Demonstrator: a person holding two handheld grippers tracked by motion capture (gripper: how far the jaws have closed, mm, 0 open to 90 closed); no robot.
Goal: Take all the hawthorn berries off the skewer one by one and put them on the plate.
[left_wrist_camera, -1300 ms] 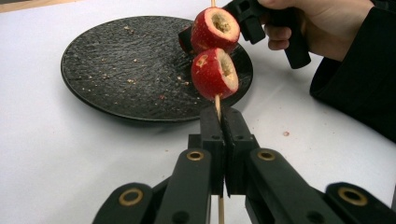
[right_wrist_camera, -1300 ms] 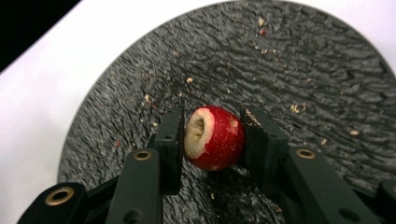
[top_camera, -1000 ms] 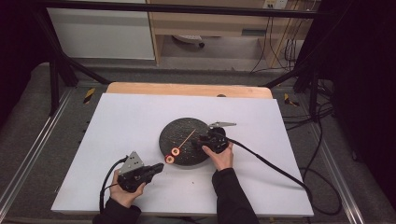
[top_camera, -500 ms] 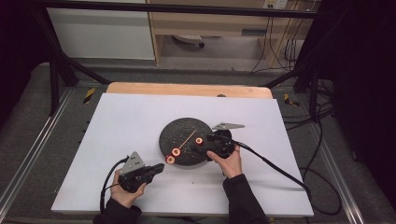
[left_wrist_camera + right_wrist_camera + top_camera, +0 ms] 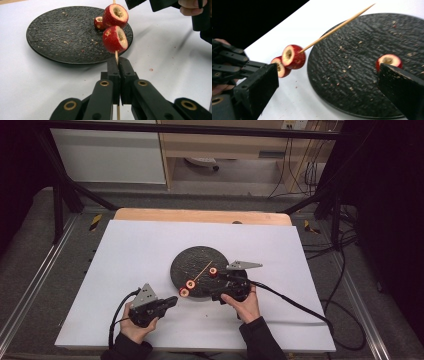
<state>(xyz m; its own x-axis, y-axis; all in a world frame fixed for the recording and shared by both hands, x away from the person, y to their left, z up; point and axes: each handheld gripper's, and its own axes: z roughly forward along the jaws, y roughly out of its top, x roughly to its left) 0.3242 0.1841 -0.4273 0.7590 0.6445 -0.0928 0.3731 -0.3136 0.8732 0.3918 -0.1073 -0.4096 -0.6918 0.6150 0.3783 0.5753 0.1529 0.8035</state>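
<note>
Holding the skewer point(image 5: 116, 56) pinched in my left claw point(image 5: 119, 65), right claw point(image 5: 324, 82) just spread wide, I work over a white table point(image 5: 130, 255) beside grey carpet point(image 5: 30, 250).

The left hand-held gripper point(image 5: 172, 301) is resting low at the near left, gripped from behind by the left hand point(image 5: 136, 324), its forearm coming in from the bottom edge. Its jaws are pressing tight together, pointing right and slightly away. The right hand-held gripper point(image 5: 214, 279) is sitting beside it to the right, the right hand point(image 5: 244, 304) wrapping its body from below. Its jaws have just been opening and are standing wide apart, with nothing clamped between them.
</note>
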